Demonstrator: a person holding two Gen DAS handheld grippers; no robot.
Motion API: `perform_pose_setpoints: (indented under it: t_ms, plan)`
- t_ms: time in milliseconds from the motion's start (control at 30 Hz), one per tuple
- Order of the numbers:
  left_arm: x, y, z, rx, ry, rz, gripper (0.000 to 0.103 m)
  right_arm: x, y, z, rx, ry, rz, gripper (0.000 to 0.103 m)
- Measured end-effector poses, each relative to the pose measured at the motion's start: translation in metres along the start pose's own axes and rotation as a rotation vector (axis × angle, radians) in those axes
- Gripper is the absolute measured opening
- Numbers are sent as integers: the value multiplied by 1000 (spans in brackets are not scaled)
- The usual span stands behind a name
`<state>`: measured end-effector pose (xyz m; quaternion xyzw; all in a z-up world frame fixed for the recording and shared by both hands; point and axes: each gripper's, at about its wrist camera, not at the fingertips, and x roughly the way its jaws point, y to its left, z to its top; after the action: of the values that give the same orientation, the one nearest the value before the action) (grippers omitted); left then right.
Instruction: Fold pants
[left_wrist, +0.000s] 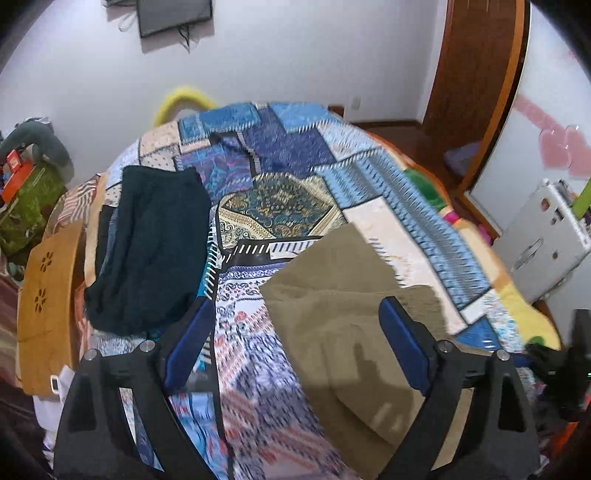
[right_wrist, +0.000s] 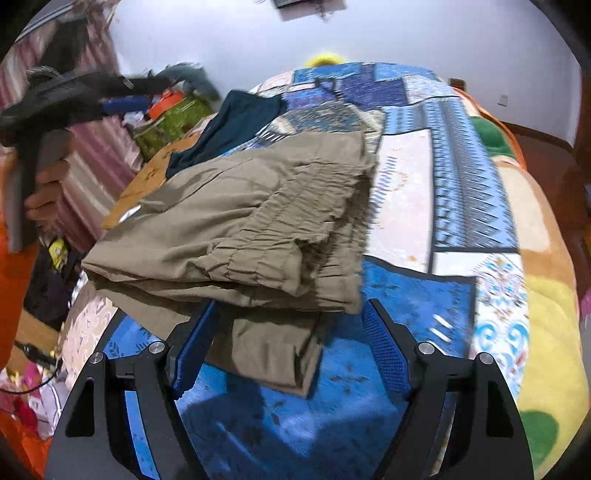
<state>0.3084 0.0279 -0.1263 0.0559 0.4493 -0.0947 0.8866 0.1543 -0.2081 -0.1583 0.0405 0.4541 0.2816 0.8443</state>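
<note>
Khaki pants lie folded in a thick bundle on a patchwork bedspread. They also show in the left wrist view, lower right of centre. My left gripper is open and empty, hovering above the pants' near left edge. My right gripper is open and empty, just short of the bundle's near edge, with a loose lower layer between its fingers. The left gripper also shows held in a hand at the far left of the right wrist view.
A dark teal folded garment lies on the bed left of the khaki pants. A wooden board sits at the bed's left edge. Clutter and a green bag stand left; a grey box stands right.
</note>
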Motion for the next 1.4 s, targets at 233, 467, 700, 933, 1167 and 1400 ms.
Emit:
perform_pose_setpoints:
  t_ms: [233, 467, 700, 933, 1167, 1400]
  plan:
    - [98, -3, 19, 64, 176, 68, 91, -16, -19, -1, 75, -40, -63, 77]
    - [173, -14, -4, 155, 362, 104, 96, -22, -28, 2, 98, -62, -100, 77]
    - [147, 4, -30, 129, 367, 23, 99, -27, -29, 9, 92, -88, -108, 77]
    - [93, 7, -67, 92, 332, -26, 99, -28, -8, 18, 43, -108, -81, 77]
    - [51, -21, -95, 51, 283, -57, 99, -17, 17, 15, -39, -101, -68, 77]
    - [24, -57, -109, 66, 237, -139, 97, 8, -7, 8, 29, -47, -98, 77]
